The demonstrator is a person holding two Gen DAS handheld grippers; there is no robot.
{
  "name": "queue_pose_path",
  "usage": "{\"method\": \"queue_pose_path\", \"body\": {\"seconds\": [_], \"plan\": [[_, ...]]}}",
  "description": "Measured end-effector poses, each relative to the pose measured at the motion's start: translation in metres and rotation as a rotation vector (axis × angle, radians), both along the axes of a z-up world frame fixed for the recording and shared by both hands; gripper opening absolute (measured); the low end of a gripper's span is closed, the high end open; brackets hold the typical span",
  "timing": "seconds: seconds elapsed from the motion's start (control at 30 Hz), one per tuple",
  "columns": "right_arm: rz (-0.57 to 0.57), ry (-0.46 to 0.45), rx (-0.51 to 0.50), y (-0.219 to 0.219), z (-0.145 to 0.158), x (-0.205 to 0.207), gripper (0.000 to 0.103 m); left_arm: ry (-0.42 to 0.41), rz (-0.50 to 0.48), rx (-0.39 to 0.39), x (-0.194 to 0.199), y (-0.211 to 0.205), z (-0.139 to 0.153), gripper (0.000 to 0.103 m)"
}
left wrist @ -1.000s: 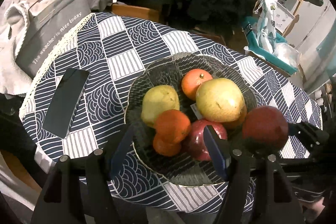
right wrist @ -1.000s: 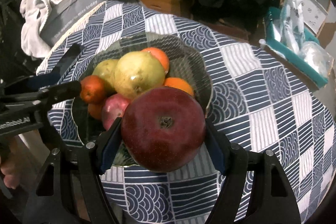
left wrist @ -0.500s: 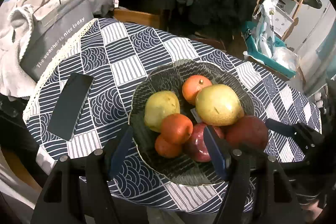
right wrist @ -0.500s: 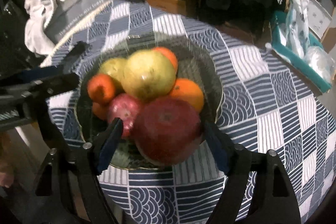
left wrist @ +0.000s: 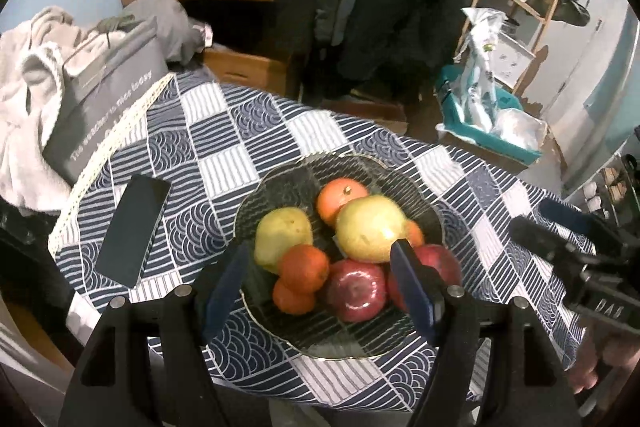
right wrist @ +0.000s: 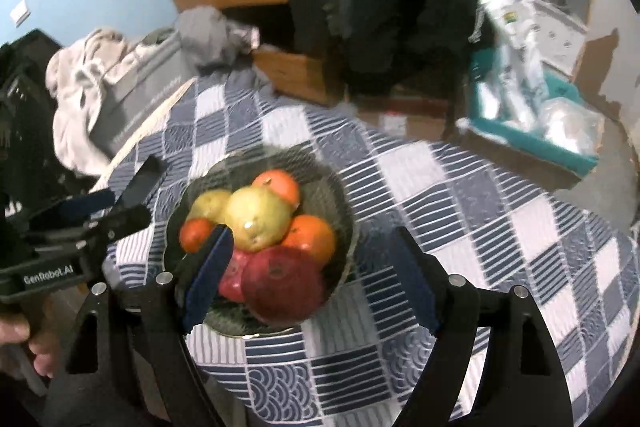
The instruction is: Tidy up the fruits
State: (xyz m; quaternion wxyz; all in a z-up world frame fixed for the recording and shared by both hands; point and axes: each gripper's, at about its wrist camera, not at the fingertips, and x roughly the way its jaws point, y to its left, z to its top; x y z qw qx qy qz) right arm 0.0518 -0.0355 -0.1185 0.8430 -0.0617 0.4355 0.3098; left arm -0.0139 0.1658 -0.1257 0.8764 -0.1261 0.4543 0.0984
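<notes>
Filling the glass bowl [left wrist: 280,183] at centre frame, two pears [left wrist: 370,227], two red apples [left wrist: 358,289] and four oranges [left wrist: 304,269] are counted. Both the left hand-held gripper [left wrist: 320,291] and right hand-held gripper [right wrist: 308,279] are held open, empty. Bare table [left wrist: 224,143] is seen toward the upper left, a phone [left wrist: 134,231] near its left edge.
</notes>
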Motion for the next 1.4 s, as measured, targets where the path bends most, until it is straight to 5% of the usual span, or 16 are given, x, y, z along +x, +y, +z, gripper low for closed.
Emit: {"method": "queue_pose_path", "body": {"seconds": [0.67, 1.03, 1.4], "plan": [[-0.141, -0.224, 0.013, -0.062, 0.08, -0.017, 0.081, -0.15, -0.066, 0.049, -0.001, -0.041, 0.062, 0.086], [-0.208, -0.289, 0.035, -0.1, 0.105, -0.026, 0.084, -0.251, -0.085, 0.085, -0.007, -0.064, 0.098, 0.102], [-0.286, -0.336, 0.055, -0.141, 0.118, -0.036, 0.088, -0.297, -0.129, 0.151, -0.007, -0.094, 0.119, 0.102]]}}
